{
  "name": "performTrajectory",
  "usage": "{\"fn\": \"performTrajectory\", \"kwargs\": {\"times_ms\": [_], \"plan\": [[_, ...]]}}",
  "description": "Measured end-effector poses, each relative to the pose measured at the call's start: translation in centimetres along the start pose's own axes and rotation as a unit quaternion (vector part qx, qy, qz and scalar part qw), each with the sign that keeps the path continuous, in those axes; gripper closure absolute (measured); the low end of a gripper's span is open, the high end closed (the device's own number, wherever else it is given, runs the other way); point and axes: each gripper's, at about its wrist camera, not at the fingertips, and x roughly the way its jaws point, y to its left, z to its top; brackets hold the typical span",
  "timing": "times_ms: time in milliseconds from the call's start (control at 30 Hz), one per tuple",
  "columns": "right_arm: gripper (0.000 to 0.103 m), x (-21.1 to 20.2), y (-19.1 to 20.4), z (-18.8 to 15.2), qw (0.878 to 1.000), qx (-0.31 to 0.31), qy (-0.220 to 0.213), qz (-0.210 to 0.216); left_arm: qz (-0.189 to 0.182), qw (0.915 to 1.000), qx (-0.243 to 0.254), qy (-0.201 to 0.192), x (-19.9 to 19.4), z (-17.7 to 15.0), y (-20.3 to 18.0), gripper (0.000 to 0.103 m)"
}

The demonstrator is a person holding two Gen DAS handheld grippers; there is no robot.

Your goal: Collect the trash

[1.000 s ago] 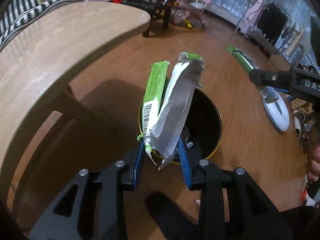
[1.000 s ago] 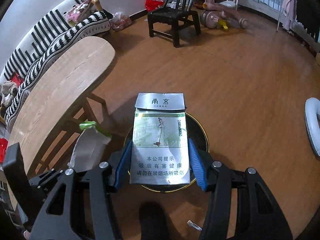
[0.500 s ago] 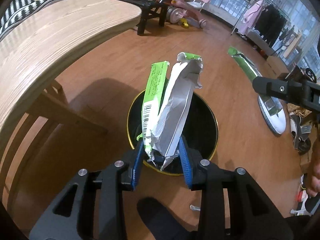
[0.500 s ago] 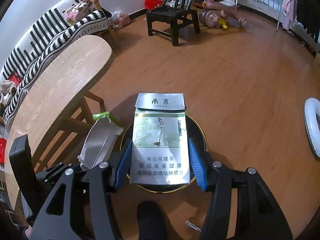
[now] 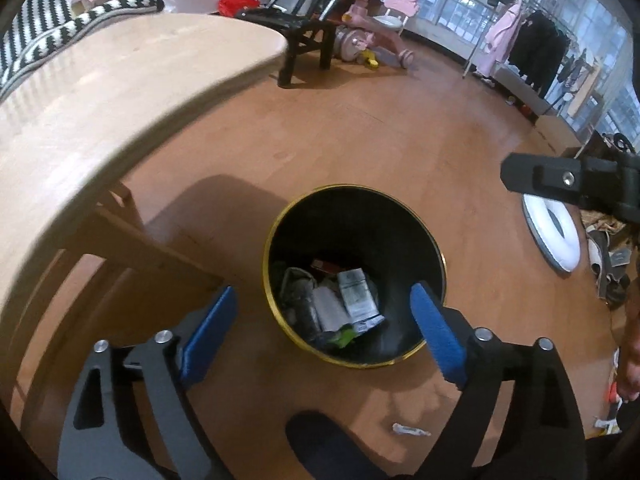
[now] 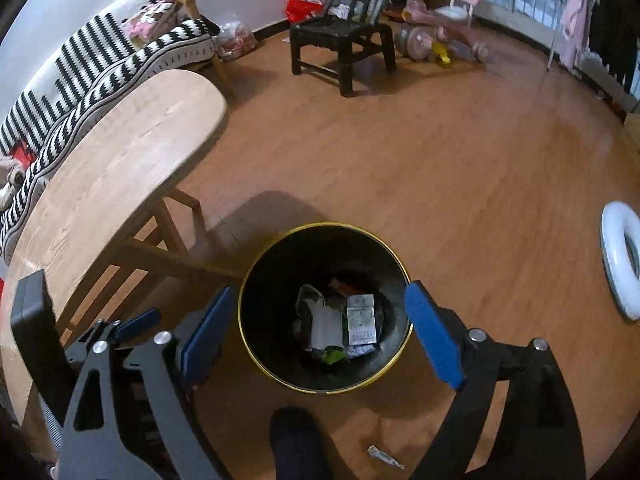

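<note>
A black trash bin with a gold rim (image 5: 434, 248) (image 6: 394, 258) stands on the wooden floor. Inside it lie the cigarette pack (image 5: 357, 293) (image 6: 361, 320) and the silver-green wrapper (image 5: 330, 312) (image 6: 324, 326) among other trash. My left gripper (image 5: 322, 320) is open and empty above the bin, blue pads wide apart. My right gripper (image 6: 320, 326) is open and empty above the bin too. Part of the right gripper (image 5: 560, 182) shows at the right of the left wrist view, and the left gripper (image 6: 120, 330) at the lower left of the right wrist view.
A wooden table (image 5: 100, 92) (image 6: 120, 160) stands left of the bin. A small scrap (image 5: 410, 430) (image 6: 384, 458) lies on the floor near my foot. A black chair (image 6: 340, 36), a pink tricycle (image 6: 440, 36) and a white ring (image 6: 620, 256) are farther off.
Both grippers have opened. The wrapper and the cigarette pack have dropped from them into the bin.
</note>
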Motion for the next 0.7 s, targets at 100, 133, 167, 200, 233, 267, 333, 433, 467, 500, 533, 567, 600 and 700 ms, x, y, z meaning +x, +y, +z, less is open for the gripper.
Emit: {"fn": "performTrajectory", "kwargs": {"times_ms": [100,133,167,200,233,267,333,433,467,500,533,567,600,700], "plan": [[0.013,-1.3,3.1,0.3,0.999,-0.033,-0.022,0.001,0.022,0.9997,0.004,-0.012,-3.4,-0.7,1.7,0.010],[0.010,-2.0,4.7,0.4,0.998,-0.047,-0.036,0.007,0.038,0.9991,0.001,-0.016,-5.0,-0.8,2.6,0.010],[0.008,-2.7,6.2,0.4,0.997,-0.060,-0.049,0.014,0.054,0.9983,-0.003,-0.021,-6.7,-0.9,3.6,0.009],[0.007,-3.3,7.3,0.5,0.996,-0.069,-0.059,0.019,0.065,0.9975,-0.006,-0.026,-7.9,-1.1,4.4,0.008],[0.007,-4.1,9.3,0.5,0.993,-0.083,-0.073,0.029,0.081,0.9958,-0.017,-0.040,-10.3,-1.4,5.9,0.007],[0.007,-4.7,10.7,0.5,0.991,-0.094,-0.081,0.039,0.094,0.9938,-0.028,-0.053,-12.2,-1.7,7.2,0.006],[0.007,-5.8,14.2,0.4,0.987,-0.114,-0.096,0.060,0.123,0.9880,-0.055,-0.076,-15.6,-2.6,10.1,0.007],[0.007,-7.4,19.6,-0.2,0.978,-0.150,-0.106,0.100,0.184,0.9726,-0.091,-0.109,-20.9,-5.0,14.8,0.006],[0.007,-7.8,21.8,-0.6,0.973,-0.166,-0.109,0.113,0.206,0.9666,-0.101,-0.114,-22.5,-6.2,16.1,0.007],[0.007,-8.2,23.8,-1.1,0.969,-0.182,-0.110,0.123,0.225,0.9610,-0.110,-0.118,-23.9,-7.0,17.3,0.007],[0.007,-8.5,25.5,-1.5,0.966,-0.192,-0.111,0.130,0.245,0.9542,-0.125,-0.119,-25.6,-8.2,19.1,0.006],[0.007,-8.8,27.1,-1.9,0.963,-0.203,-0.111,0.138,0.261,0.9478,-0.139,-0.120,-27.1,-9.4,20.5,0.006],[0.007,-9.1,29.0,-2.5,0.960,-0.213,-0.111,0.146,0.274,0.9420,-0.150,-0.123,-28.0,-10.2,21.6,0.006],[0.007,-9.6,33.7,-3.9,0.949,-0.242,-0.107,0.172,0.330,0.9144,-0.197,-0.127,-31.9,-13.9,25.6,0.006]]}}
